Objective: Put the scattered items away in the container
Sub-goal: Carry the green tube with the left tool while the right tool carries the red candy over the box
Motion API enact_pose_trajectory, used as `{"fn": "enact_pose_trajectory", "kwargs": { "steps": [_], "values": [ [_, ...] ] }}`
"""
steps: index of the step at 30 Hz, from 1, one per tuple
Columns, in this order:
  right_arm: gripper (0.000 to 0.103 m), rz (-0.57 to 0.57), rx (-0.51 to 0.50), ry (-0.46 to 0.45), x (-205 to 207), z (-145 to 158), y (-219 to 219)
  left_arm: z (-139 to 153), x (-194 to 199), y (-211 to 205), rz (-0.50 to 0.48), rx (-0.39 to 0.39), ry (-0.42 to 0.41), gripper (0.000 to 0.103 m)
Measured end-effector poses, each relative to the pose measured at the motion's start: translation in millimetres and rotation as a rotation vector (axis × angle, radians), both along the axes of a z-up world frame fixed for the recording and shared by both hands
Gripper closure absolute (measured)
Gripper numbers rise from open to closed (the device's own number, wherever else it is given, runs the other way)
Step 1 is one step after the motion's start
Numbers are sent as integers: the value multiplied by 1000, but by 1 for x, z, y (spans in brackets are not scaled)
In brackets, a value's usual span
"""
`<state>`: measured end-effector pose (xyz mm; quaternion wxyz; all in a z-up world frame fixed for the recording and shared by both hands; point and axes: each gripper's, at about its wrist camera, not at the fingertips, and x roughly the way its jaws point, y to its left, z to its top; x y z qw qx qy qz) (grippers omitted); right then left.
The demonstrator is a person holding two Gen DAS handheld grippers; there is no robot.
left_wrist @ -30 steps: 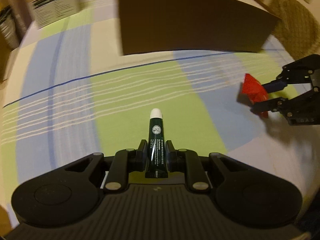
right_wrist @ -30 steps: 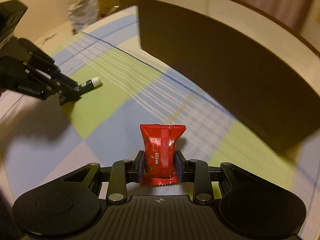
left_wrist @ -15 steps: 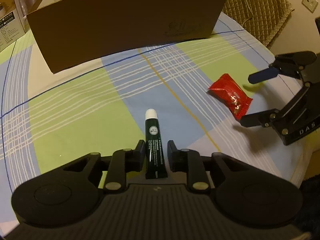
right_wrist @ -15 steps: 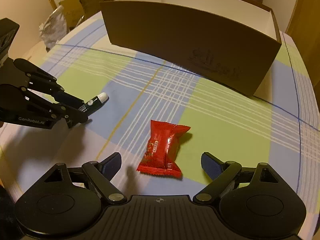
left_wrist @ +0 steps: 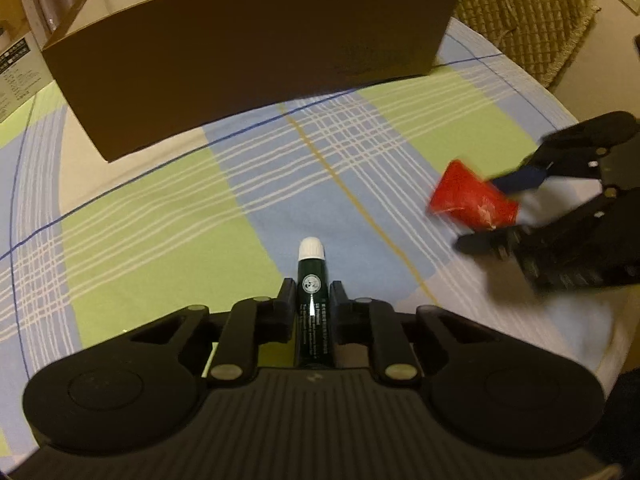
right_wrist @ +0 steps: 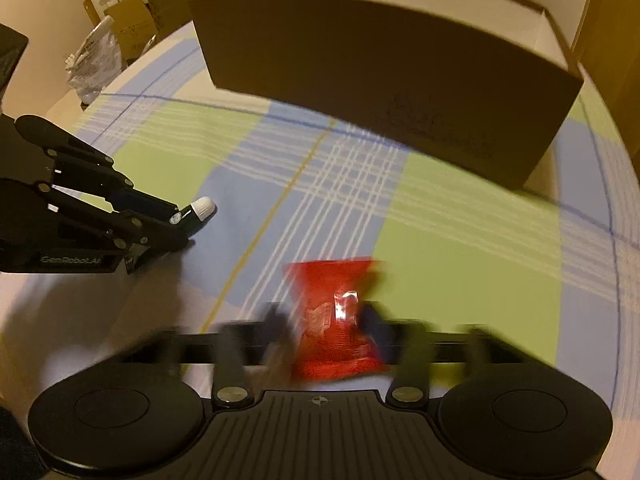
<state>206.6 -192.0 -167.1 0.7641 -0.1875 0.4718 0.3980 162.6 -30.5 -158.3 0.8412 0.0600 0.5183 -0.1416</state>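
Observation:
A dark green tube with a white cap (left_wrist: 311, 249) sticks out forward between the fingers of my left gripper (left_wrist: 312, 290), whose jaws are closing with the pads against the tube. From the right wrist view, that left gripper (right_wrist: 182, 222) hangs low over the checked cloth with the tube (right_wrist: 200, 208) in it. A red snack packet (right_wrist: 328, 280) sits between the blurred fingers of my right gripper (right_wrist: 324, 318), whose jaws are closing onto it. In the left wrist view the right gripper (left_wrist: 478, 214) pinches the packet (left_wrist: 460, 192). The brown cardboard box (left_wrist: 240, 60) stands open-topped beyond both.
A checked blue, green and white cloth (left_wrist: 160, 220) covers the round table. A chair with a quilted cushion (left_wrist: 520, 12) stands behind the box on the right. Cartons and a plastic bag (right_wrist: 94, 60) sit off the table's far left edge.
Half a second ago the right jaws stood wide around the packet lying on the cloth; now they have closed on it. The left jaws loosened slightly, then tightened on the tube.

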Motion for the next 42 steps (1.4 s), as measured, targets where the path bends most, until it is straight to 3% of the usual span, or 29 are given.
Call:
{"fn": "enact_pose_trajectory", "kwargs": {
  "steps": [2,15,23,29,42],
  "values": [
    [67,-12,9,16,2,1,-3,0,-4,-1,-3,-3,1,90],
    [68,-43,78,23,3,28,-16,25,-11,1,1,-7,-23,90],
    [67,-28,75,28,11,51,-14,51,-8,5,7,-16,-80,90],
    [67,-23,72,8,17,66,-7,68,3,14,27,-39,-121,90],
    [67,-12,107,-45,39,91,5,88,26,22,9,-12,-169,90]
  ]
}}
